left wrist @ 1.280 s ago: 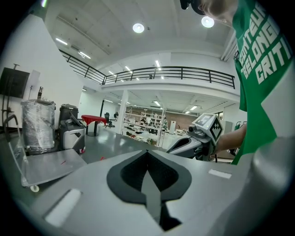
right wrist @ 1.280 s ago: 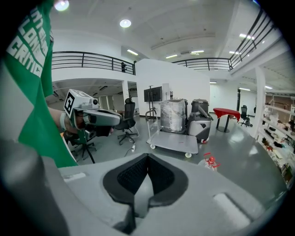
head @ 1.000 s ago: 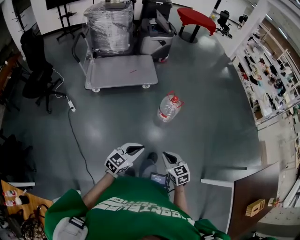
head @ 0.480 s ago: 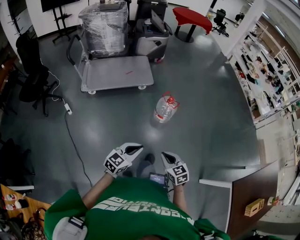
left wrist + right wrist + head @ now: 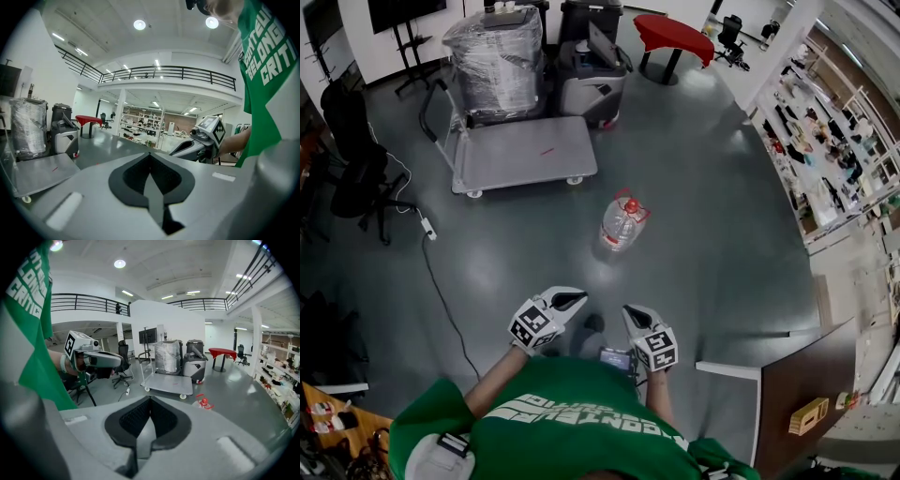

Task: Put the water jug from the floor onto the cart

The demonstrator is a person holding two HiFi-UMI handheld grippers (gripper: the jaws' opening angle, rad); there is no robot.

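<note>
A clear water jug [image 5: 623, 223] with a red cap and a red carry handle is standing upright on the grey floor, near the middle of the head view. It is sitting at about 12 o'clock from the two grippers and well apart from both. The cart [image 5: 520, 155], a flat grey platform trolley with a tubular push handle at its left end, is standing at about 10 o'clock from the jug, with bare floor lying between them. Its deck is lying bare. A stack wrapped in plastic film [image 5: 499, 56] is standing at 12 o'clock from the deck; whether it is resting on the cart cannot be told. A grey machine [image 5: 591, 80] is parked at 1 o'clock from the cart, and a red table [image 5: 675, 33] is standing beyond it at 1 o'clock.

The left gripper [image 5: 578, 298] and the right gripper [image 5: 631, 310] are being held side by side, close in front of the green shirt [image 5: 572, 422], at 6 o'clock from the jug. In the left gripper view the jaws are being kept pressed together with nothing between them. In the right gripper view the jaws are likewise being kept together and are holding nothing; there the jug [image 5: 204, 402] is showing at 1 o'clock beyond them, with the cart [image 5: 168, 384] behind it.

A black office chair [image 5: 356, 159] is standing at 9 o'clock from the cart, with a power strip [image 5: 425, 228] lying on the floor beside it.
</note>
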